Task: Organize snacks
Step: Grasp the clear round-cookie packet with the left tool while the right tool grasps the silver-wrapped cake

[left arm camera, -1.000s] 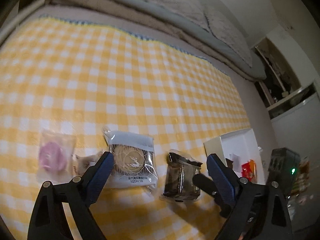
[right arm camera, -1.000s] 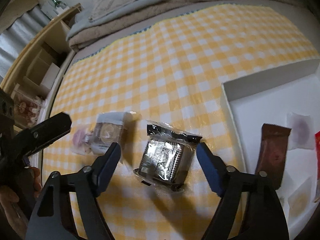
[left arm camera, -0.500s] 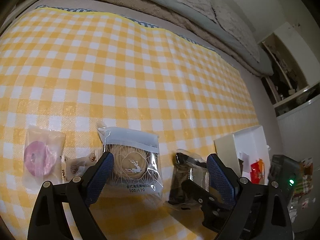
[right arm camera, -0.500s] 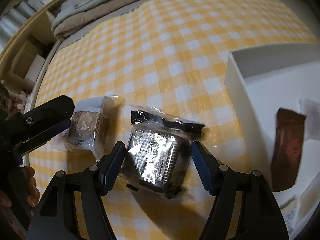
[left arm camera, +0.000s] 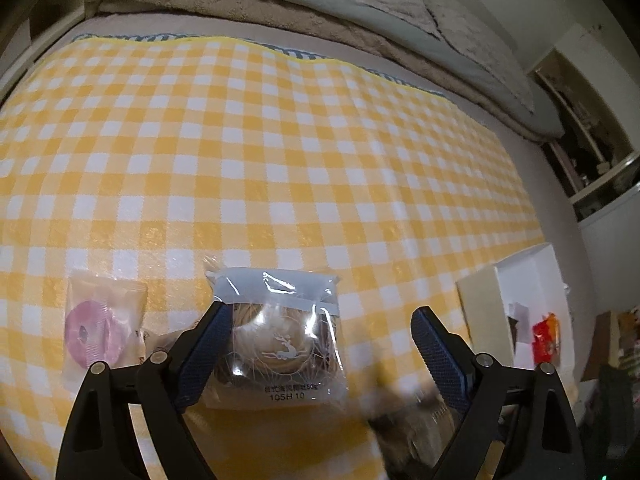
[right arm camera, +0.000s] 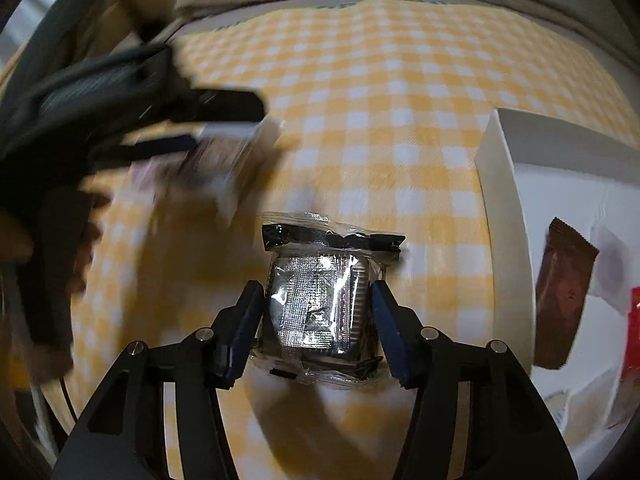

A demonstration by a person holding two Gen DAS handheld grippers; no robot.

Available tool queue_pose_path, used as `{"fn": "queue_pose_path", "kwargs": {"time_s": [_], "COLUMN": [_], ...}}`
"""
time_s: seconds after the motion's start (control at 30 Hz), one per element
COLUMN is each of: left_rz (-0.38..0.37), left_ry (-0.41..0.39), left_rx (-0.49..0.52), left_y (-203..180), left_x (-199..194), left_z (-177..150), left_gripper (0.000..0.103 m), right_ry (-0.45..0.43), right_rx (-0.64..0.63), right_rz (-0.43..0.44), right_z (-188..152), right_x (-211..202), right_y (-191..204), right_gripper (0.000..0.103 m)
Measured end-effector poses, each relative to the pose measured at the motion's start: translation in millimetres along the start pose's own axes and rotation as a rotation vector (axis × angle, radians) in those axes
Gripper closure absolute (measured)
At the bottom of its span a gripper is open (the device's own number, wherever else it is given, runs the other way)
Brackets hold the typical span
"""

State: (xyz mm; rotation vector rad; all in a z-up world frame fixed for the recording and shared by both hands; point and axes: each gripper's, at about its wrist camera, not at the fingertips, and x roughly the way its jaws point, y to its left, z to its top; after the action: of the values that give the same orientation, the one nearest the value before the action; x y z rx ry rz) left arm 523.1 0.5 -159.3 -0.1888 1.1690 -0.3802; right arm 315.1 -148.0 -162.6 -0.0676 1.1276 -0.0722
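The right gripper (right arm camera: 316,316) grasps the silver packet (right arm camera: 320,308); next, carry it into the white box (right arm camera: 500,184). The left gripper (left arm camera: 320,344) gapes over the cookie bag (left arm camera: 280,336).

Cloth (left arm camera: 280,168): yellow-white check. Box (right arm camera: 504,184): white. Wrappers: silver-black (right arm camera: 320,300), brown (right arm camera: 560,300), red (left arm camera: 545,340). Sweet (left arm camera: 93,338): pink.

Clear cookie bag (left arm camera: 280,332), bottom line: I read "105H 10".
Line above it: small signs, I cannot read them.
Picture on it: a white deer.
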Motion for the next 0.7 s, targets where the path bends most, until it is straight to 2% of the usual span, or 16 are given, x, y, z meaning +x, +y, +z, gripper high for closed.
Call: {"fn": "queue_pose_path", "kwargs": {"time_s": [0.17,0.4,0.47,0.6,0.7], "left_rz": [0.057,0.131,0.149,0.2,0.2], "left_ry": [-0.01,0.048,0.07,0.099,0.096], "left_rx": [0.015,0.057,0.055,0.067,0.072], "left_y": [-8,-27,-30,-31,-32], "left_x": [2,21,28,38,37], "left_z": [-2,-8,-10,-14,-15], "left_gripper": [0.013,0.014,0.017,0.036,0.039], "right_ry": [0.049,0.118,0.14,0.16,0.193], "right_rx": [-0.119,-0.274,-0.3,-0.293,-0.218], "right_rz": [-0.017,-0.013,0.0,0.022,0.031], "right_z": [-24,-53,-61,-70,-73], "right_x": [-12,-23,-25,-29,-22], "right_y": [13,38,43,43,36], "right_gripper": [0.047,0.047,0.047,0.044,0.039]}}
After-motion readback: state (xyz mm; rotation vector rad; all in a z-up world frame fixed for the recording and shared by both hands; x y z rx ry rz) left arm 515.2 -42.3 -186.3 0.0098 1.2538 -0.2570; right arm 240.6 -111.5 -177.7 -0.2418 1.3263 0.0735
